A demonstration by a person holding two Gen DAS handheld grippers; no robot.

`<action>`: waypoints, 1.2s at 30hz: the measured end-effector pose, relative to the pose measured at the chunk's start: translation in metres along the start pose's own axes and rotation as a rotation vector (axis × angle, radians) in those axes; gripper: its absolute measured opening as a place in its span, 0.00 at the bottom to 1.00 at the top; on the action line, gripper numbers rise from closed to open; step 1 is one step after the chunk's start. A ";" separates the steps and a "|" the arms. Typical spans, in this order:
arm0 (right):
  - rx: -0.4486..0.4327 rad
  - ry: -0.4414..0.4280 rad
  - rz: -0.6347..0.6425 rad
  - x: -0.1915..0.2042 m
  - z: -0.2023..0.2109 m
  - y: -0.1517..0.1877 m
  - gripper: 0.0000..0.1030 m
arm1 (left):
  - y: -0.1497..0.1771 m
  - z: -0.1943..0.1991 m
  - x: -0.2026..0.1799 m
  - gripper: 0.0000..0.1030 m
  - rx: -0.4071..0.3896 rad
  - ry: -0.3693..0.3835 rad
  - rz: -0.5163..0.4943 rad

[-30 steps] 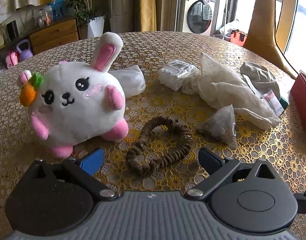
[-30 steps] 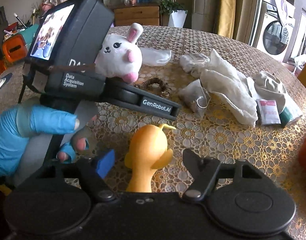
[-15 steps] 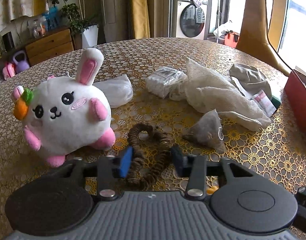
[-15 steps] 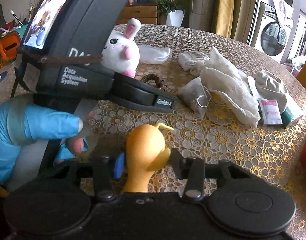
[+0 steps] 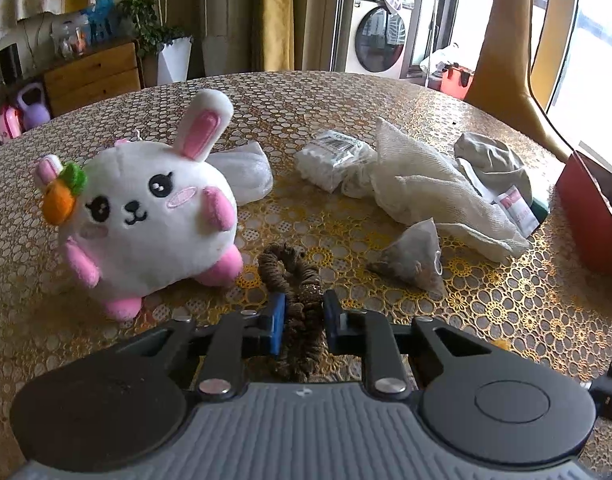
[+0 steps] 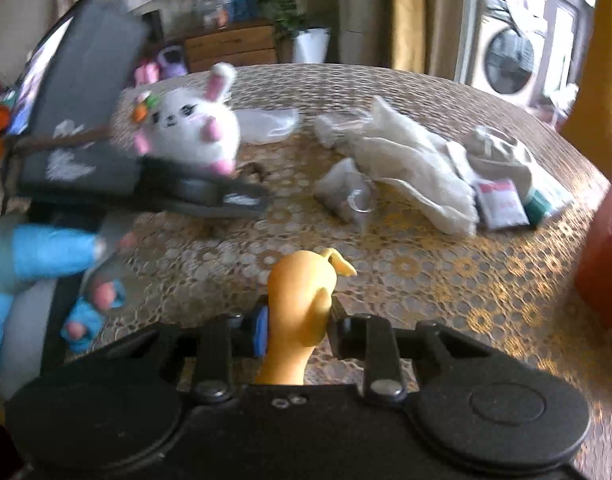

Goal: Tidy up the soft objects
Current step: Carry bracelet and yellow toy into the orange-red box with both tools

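My left gripper is shut on a brown scrunchie that lies on the gold lace-patterned table. A white plush bunny with pink ears and a carrot sits just left of it. My right gripper is shut on a yellow rubber duck toy, its head pointing away from me. In the right wrist view, the left gripper's body and a blue-gloved hand are at the left, with the bunny behind them.
A white cloth, a small mesh sachet, a pack of cotton pads, a white pouch, a grey cap and small packets lie on the table's right half. A red box stands at the right edge.
Both grippers were open and have closed: the left on the scrunchie, the right on the duck. The right view has shifted and is blurred by motion.
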State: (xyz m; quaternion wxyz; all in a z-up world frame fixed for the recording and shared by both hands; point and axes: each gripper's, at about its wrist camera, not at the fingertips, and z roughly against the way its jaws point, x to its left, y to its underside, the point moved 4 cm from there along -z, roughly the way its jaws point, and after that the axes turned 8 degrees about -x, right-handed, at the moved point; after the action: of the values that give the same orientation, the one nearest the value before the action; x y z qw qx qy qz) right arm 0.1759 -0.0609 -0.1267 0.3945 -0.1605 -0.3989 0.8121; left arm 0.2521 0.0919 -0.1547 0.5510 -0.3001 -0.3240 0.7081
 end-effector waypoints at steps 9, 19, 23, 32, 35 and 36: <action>-0.054 0.029 -0.080 -0.017 0.028 -0.008 0.26 | 0.002 0.023 0.006 0.19 -0.003 0.021 0.026; -0.121 0.040 -0.114 -0.023 0.067 -0.022 0.26 | -0.003 0.063 -0.004 0.19 -0.030 0.093 0.034; -0.154 0.054 -0.123 -0.027 0.084 -0.029 0.26 | -0.008 0.079 -0.014 0.19 -0.043 0.135 0.023; -0.228 0.104 -0.100 -0.047 0.124 -0.047 0.26 | -0.027 0.111 -0.047 0.19 -0.063 0.217 -0.003; -0.253 0.126 -0.094 -0.057 0.135 -0.055 0.26 | -0.036 0.119 -0.062 0.19 -0.074 0.243 -0.015; -0.261 0.134 -0.094 -0.060 0.138 -0.057 0.27 | -0.039 0.121 -0.068 0.19 -0.079 0.256 -0.021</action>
State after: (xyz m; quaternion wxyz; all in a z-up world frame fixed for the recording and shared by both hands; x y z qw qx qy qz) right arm 0.1639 -0.1583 0.0015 0.4334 -0.2454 -0.4808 0.7216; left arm 0.1949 0.0176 -0.0458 0.5827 -0.4061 -0.2820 0.6450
